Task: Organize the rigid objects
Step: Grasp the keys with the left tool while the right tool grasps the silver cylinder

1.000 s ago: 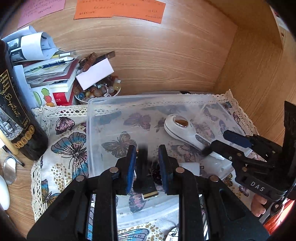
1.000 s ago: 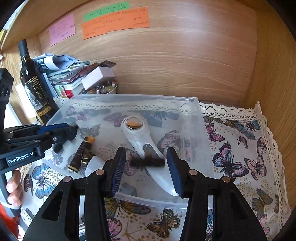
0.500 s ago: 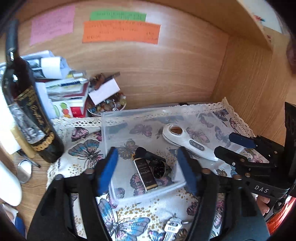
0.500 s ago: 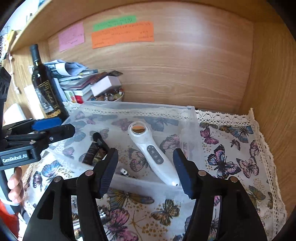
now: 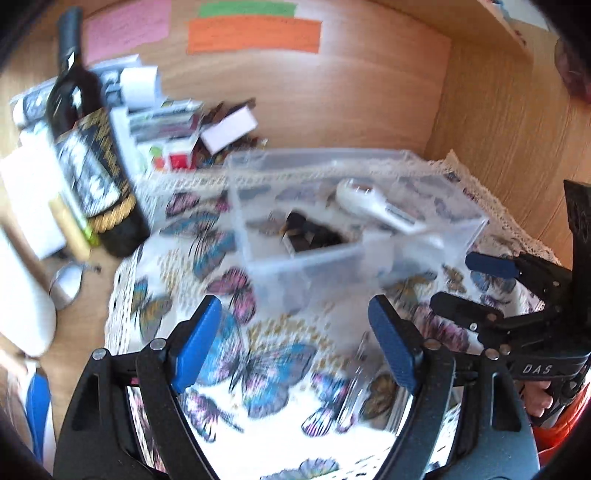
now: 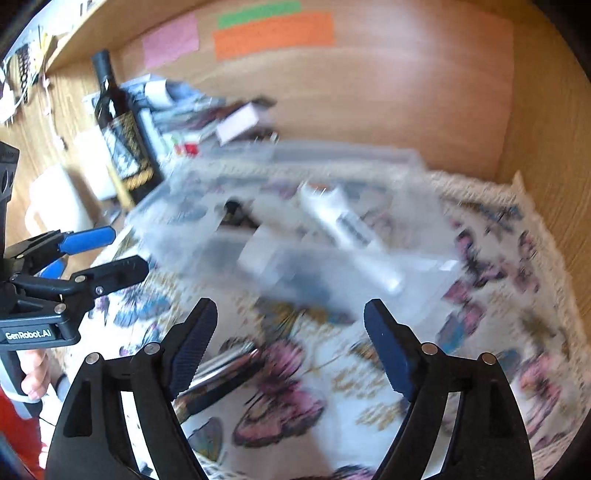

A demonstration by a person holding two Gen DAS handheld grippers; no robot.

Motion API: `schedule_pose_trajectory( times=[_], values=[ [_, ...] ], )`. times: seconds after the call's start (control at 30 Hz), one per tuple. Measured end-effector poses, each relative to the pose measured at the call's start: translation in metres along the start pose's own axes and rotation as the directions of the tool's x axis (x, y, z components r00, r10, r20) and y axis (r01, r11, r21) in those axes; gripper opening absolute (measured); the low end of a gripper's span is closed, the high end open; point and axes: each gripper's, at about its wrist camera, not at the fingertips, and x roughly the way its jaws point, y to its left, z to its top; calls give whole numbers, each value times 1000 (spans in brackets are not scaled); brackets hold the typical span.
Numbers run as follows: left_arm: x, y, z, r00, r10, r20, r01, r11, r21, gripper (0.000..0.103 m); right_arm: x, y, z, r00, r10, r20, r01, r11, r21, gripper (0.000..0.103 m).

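Observation:
A clear plastic bin (image 5: 306, 262) stands on the butterfly cloth (image 5: 258, 362). Inside it lie a white handheld device (image 5: 373, 206) and some dark small items (image 5: 306, 236). My left gripper (image 5: 293, 314) hovers over the cloth in front of the bin, its jaws opening with nothing between them. My right gripper (image 6: 290, 314) is also on the near side of the bin (image 6: 332, 258), jaws opening and empty. Each gripper shows in the other's view: the right one (image 5: 458, 280) and the left one (image 6: 127, 251). A shiny dark tube (image 6: 221, 369) lies on the cloth by the right gripper's left finger. Both views are motion-blurred.
A dark wine bottle (image 5: 92, 166) stands left of the bin, with a pile of papers and boxes (image 5: 159, 118) behind it. Coloured notes (image 5: 255, 35) hang on the wooden back wall. A wooden side wall (image 5: 509, 147) closes the right. A small mirror (image 5: 66, 284) lies on the desk.
Both grippers let go of the dark items they held in the bin, widened their jaws and drew back out of the bin toward the near side of the cloth.

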Motion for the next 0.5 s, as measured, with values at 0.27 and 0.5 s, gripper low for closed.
schedule_pose_trajectory(
  times=[0.27, 0.5],
  values=[
    [7, 15, -31, 994, -25, -103, 19, 998, -56, 82, 31, 26, -19, 993, 5, -116, -6, 1000, -7, 84],
    [14, -2, -42, 986, -63, -152, 60, 998, -24, 82, 19, 14, -30, 995, -5, -95, 5, 1000, -8, 66]
  ],
)
